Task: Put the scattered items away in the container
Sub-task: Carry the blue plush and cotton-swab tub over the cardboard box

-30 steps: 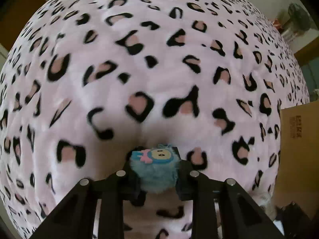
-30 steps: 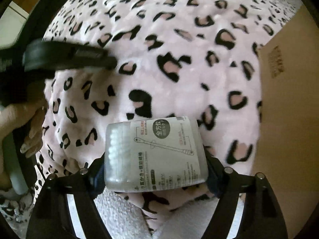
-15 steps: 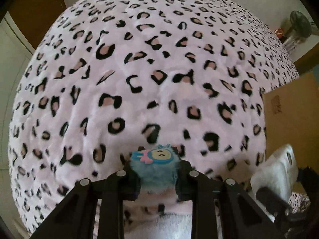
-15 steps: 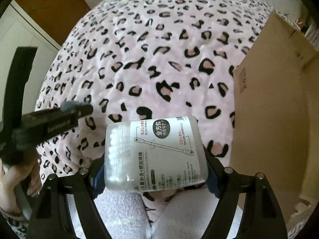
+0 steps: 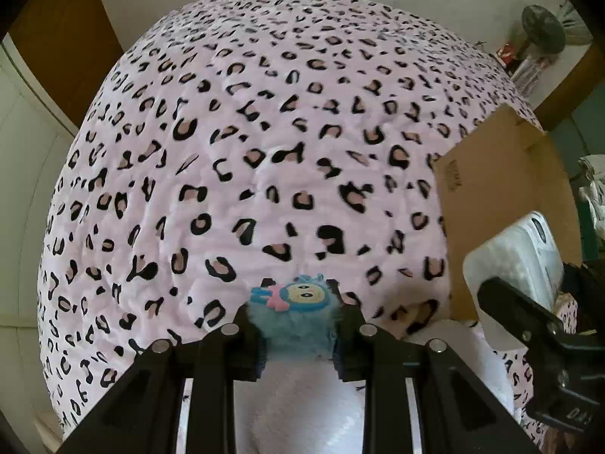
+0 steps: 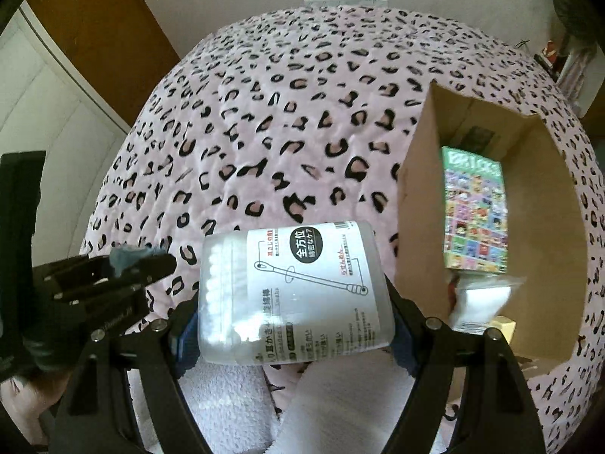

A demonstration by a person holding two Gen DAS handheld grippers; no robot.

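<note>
My left gripper is shut on a small blue fluffy toy with a cartoon face, held high above the bed. My right gripper is shut on a clear cotton swab tub with a white label; the tub also shows at the right of the left wrist view. The open cardboard box stands on the bed to the right, holding a colourful green book and a white packet. The left gripper with the toy appears at the left of the right wrist view.
A pink leopard-print blanket covers the whole bed. A brown door and white cupboard lie beyond its left edge. A fan and clutter stand at the far right. White fluffy cloth lies below the grippers.
Both grippers have risen well above the bed with their objects still held. The inside of the cardboard box has come into the right wrist view.
</note>
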